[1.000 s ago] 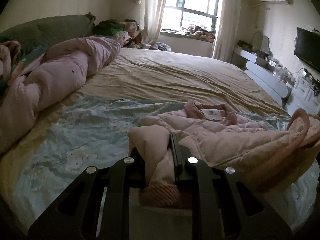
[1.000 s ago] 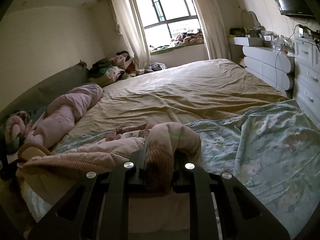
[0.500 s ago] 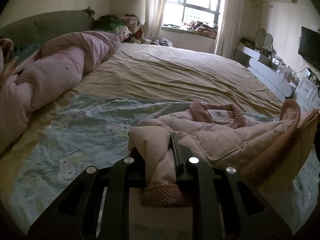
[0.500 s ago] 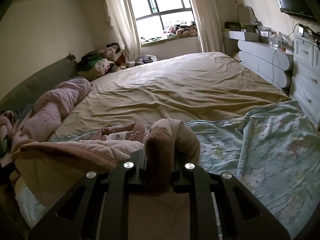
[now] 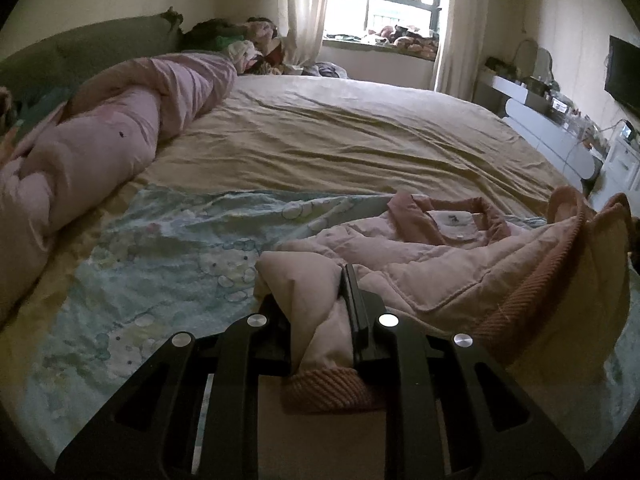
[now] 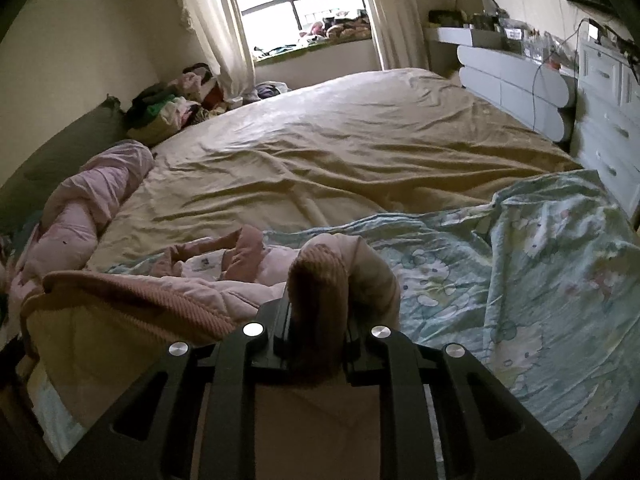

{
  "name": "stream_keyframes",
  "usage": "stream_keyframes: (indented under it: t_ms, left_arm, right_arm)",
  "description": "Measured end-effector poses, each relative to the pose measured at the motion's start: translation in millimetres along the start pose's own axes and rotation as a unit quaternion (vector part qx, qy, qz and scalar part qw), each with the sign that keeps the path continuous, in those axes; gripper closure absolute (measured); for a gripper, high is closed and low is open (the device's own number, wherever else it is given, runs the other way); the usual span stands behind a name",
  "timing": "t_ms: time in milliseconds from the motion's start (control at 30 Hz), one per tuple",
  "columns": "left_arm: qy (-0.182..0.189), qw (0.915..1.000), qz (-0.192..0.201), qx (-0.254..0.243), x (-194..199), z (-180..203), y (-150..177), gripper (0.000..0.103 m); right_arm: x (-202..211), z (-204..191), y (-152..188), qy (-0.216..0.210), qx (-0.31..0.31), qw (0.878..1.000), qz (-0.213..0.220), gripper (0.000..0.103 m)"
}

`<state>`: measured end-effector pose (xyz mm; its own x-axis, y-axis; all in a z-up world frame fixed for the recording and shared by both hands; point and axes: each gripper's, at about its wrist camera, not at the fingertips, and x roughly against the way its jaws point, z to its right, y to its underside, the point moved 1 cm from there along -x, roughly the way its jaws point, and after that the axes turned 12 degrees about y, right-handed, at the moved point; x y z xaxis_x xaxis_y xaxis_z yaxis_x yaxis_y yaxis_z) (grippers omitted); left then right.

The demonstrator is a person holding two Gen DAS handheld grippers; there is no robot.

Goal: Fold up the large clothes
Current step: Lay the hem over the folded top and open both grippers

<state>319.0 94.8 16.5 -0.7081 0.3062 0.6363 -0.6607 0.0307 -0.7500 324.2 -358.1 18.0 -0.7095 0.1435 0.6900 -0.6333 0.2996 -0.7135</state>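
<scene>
A pale pink padded jacket with ribbed dusty-pink hem and collar lies on the light blue cartoon sheet. Its collar and white label point toward the far side. My left gripper is shut on the jacket's left hem corner, ribbed edge bunched between the jaws. My right gripper is shut on the other hem corner. The hem stretches between the two grippers, lifted over the jacket body.
A rolled pink quilt lies along the left side by the green headboard. The tan bedsheet covers the far half. A clothes pile sits at the far corner. White drawers stand on the right.
Both grippers have carried the hem forward toward the collar, and the views have tilted down a little. The folded-over hem now hangs closer over the jacket body.
</scene>
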Motion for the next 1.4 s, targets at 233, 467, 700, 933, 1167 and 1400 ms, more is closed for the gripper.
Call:
stream_keyframes:
  t_ms: [233,467,700,933,1167,1400]
  left_arm:
    - [-0.001,1.0,-0.002,0.005,-10.3,-3.1,4.7,0.09]
    - [-0.001,1.0,-0.007,-0.002,-21.0,3.6,0.9,0.088]
    - [-0.011,0.9995,-0.012,0.025,-35.5,5.4,-4.6,0.081]
    - [0.031,0.9983,0.016,0.047,-15.2,8.7,-19.7,0.036]
    - [-0.01,0.9969,0.077,-0.013,23.4,27.1,-25.9,0.013]
    - [-0.039,0.9985,0.033,-0.021,9.7,-0.7,17.5,0.01]
  right_arm:
    - [8.1,10.2,-4.4,-0.048,-0.052,0.997,0.008,0.034]
    - [50.5,-16.8,4.3,-0.027,0.013,0.997,0.076,0.029]
    - [15.5,-99.7,76.2,-0.043,0.169,0.985,-0.005,0.029]
    - [-30.6,-106.6,95.4,-0.011,0.16,0.986,-0.048,0.027]
    - [-20.4,-98.0,83.6,-0.015,0.153,0.988,-0.032,0.028]
    - [15.2,-32.0,57.9,0.049,0.119,0.991,0.039,0.02]
